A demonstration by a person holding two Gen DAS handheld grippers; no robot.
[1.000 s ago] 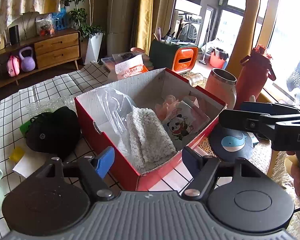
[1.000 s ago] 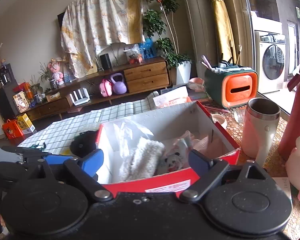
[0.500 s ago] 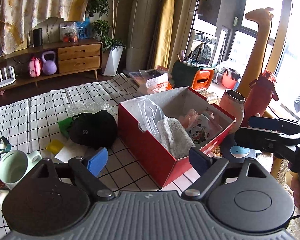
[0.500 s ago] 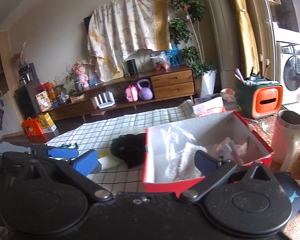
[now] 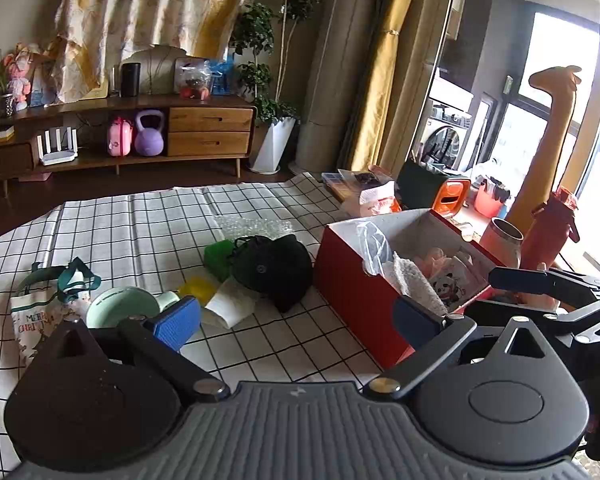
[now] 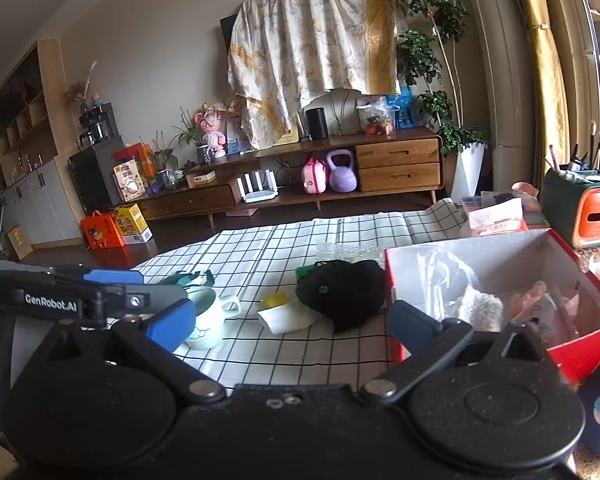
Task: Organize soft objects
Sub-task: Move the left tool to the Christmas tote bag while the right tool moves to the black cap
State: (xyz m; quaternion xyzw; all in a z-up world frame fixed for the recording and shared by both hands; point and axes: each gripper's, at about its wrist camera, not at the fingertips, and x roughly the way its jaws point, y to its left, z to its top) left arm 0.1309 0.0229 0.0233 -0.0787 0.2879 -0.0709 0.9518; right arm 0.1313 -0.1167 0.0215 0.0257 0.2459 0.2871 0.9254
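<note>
A red cardboard box (image 5: 356, 304) stands right of centre on the checked cloth. It holds a fluffy white cloth (image 5: 414, 280), a clear plastic bag (image 5: 374, 240) and a panda pouch (image 5: 454, 280). Left of the box lies a black cap (image 5: 272, 268) beside a green piece (image 5: 218, 254), a yellow piece (image 5: 198, 286) and a folded white cloth (image 5: 228, 306). My left gripper (image 5: 298, 320) hovers short of these, its jaws opening with nothing between them. My right gripper (image 6: 292, 322) is open and empty, facing the cap (image 6: 340, 292) and the box (image 6: 480, 242).
A mint mug (image 5: 120, 312) and a printed tote bag (image 5: 40, 308) lie at the near left, with bubble wrap (image 5: 252, 226) behind the cap. Beyond the box stand a tumbler (image 5: 502, 240), a red bottle (image 5: 550, 232) and an orange-fronted organiser (image 5: 450, 196).
Both grippers have drawn back and swung left from over the box, so the cap, mug and tote bag have come into view. Both pairs of jaws stand wider.
</note>
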